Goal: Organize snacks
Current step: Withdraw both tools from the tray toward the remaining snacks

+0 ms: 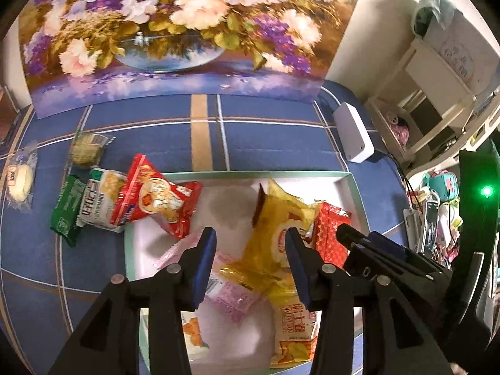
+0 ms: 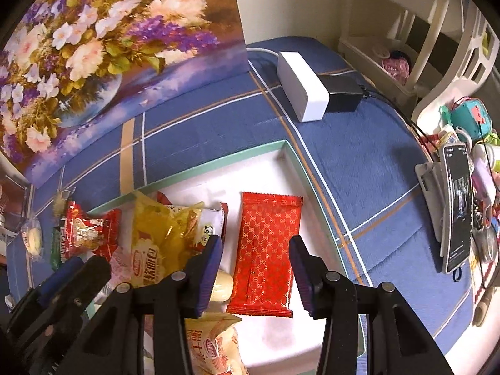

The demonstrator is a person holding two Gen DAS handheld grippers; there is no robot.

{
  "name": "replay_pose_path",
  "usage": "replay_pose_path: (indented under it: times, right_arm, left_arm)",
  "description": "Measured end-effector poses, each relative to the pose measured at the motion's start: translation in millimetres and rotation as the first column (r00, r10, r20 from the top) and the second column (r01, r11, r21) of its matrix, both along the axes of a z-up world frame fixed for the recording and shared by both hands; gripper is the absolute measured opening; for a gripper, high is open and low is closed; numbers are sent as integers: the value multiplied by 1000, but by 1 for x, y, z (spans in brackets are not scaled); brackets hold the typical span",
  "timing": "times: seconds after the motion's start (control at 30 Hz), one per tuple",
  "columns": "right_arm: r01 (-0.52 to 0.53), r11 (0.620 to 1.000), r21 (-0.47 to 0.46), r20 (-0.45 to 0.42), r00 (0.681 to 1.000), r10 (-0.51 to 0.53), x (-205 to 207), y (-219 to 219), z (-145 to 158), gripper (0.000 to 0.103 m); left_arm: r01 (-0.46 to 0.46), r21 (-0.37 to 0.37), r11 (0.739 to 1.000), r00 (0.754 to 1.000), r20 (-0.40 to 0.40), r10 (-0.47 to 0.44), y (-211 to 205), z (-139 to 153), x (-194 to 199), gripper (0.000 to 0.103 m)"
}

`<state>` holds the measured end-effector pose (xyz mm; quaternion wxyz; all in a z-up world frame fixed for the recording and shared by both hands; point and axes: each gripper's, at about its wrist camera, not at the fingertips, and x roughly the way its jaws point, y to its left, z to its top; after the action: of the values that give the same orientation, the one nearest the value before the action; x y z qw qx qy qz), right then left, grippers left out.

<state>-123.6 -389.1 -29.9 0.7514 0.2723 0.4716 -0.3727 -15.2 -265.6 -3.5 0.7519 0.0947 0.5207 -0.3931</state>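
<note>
A white tray with a teal rim (image 1: 250, 173) lies on the blue checked cloth. Inside it are a yellow packet (image 1: 275, 225), a pink packet (image 1: 231, 300) and a red patterned packet (image 2: 265, 250). My left gripper (image 1: 251, 250) hovers open over the yellow and pink packets, its pads clear of both. My right gripper (image 2: 256, 265) stands open above the red patterned packet, which lies flat on the tray floor. A red snack bag (image 1: 156, 200) rests across the tray's left rim. Left of it on the cloth lie a white-green packet (image 1: 97, 200) and a green packet (image 1: 67, 209).
A biscuit in clear wrap (image 1: 86, 150) and a pale cake in clear wrap (image 1: 20, 178) lie at the far left. A floral painting (image 1: 175, 31) stands behind. A white box (image 2: 303, 84) sits at the back right. A phone on a stand (image 2: 457, 206) and toys crowd the right edge.
</note>
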Motion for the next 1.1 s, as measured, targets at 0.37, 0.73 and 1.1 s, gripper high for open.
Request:
replay_pose_path:
  times: [0.37,0.73,1.1]
  right_arm:
    - [-39,999,-17,-14,999,39,13,13,8,51]
    - [-171,983,-63,-18,985,171,55,49,24,69]
    - [-174,982,-68,-19,985,173,58,51,22,91]
  left_arm:
    - [-181,35,983,983,26,180,45,-9,41,57]
    - [-319,123,940,946,103,308,79,-22,72,79]
    - [-374,177,910,916,227,332,87,-23,80,91]
